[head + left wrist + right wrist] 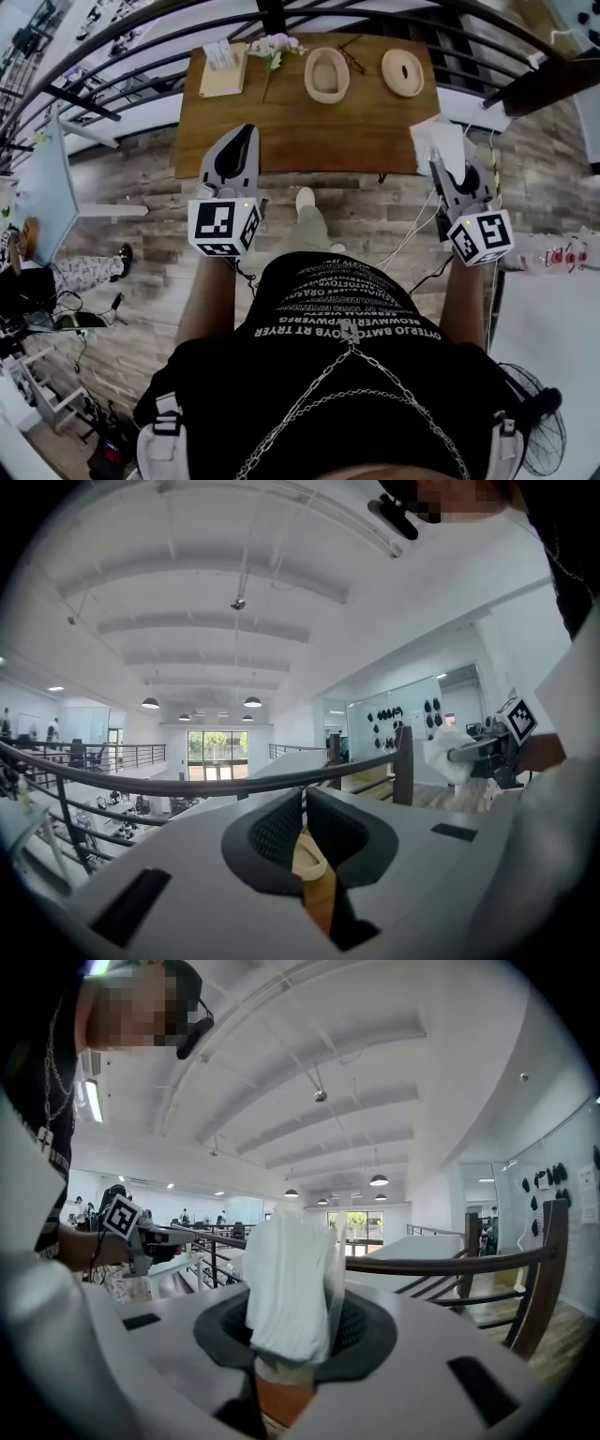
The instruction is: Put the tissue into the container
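Fingers of right gripper are standing partway closed and pinching the tissue by its lower end. The rest of it is rising out of the pads as a folded white slab, its long axis running along the jaws and pointing to 12 o'clock, away from the person. In the head view the tissue is hanging over the near right corner of the table, well apart from the container, an open oval bowl sitting at the far edge, right of centre. From the tissue the container is lying at about 10 o'clock. A flatter oval is lying closer, at about 11 o'clock; whether it is a lid I cannot tell. Left gripper is hovering at the near left edge with its pads drawn together and nothing between them, the container showing at its 2 o'clock. It is the nearer of the two to the bowl but is carrying nothing. Judging from this, the right gripper is needing to travel forward and leftward across the table, then tip so the tissue's free end is leading into the bowl's mouth.
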Demonstrator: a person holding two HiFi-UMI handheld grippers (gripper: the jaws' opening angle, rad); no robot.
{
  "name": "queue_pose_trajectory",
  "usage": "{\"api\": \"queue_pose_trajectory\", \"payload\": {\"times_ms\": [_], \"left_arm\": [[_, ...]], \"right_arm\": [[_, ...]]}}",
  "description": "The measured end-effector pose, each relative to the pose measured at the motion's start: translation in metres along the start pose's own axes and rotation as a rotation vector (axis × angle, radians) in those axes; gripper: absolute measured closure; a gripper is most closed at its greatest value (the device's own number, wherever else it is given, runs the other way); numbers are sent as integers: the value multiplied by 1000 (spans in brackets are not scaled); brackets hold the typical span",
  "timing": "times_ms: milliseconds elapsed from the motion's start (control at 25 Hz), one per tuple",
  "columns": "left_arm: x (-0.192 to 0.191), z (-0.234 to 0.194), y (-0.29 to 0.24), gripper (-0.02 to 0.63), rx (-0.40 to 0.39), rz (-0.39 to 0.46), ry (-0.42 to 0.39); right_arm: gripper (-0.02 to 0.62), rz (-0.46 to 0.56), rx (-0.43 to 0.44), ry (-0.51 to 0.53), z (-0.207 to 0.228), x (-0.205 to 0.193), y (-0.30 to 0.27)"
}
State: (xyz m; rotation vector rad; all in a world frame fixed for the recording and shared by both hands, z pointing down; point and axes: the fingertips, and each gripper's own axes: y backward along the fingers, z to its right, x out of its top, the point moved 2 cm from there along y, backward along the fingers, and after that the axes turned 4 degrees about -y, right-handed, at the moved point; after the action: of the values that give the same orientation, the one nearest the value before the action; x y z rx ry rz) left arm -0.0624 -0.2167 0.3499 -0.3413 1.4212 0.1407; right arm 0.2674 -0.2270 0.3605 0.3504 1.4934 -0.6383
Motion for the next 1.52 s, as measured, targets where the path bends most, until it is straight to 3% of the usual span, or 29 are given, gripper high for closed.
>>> {"api": "queue_pose_trajectory", "payload": {"times_ms": [240, 560, 1080, 1280, 1520], "left_arm": [[-8, -36, -51, 568, 9, -30, -1], [-10, -104, -117, 568, -5, -67, -38], [12, -144, -195, 568, -68, 51, -122], [4, -136, -214, 568, -125, 35, -87], [-2, -124, -231, 568, -159, 2, -106]], "right_arm": [[476, -25, -8, -9, 27, 8, -58], [476, -6, 4, 2, 25, 39, -155], [476, -20, -97, 57, 36, 61, -215], [476, -52, -176, 50, 66, 43, -213], [476, -155, -198, -52, 101, -23, -230]]}}
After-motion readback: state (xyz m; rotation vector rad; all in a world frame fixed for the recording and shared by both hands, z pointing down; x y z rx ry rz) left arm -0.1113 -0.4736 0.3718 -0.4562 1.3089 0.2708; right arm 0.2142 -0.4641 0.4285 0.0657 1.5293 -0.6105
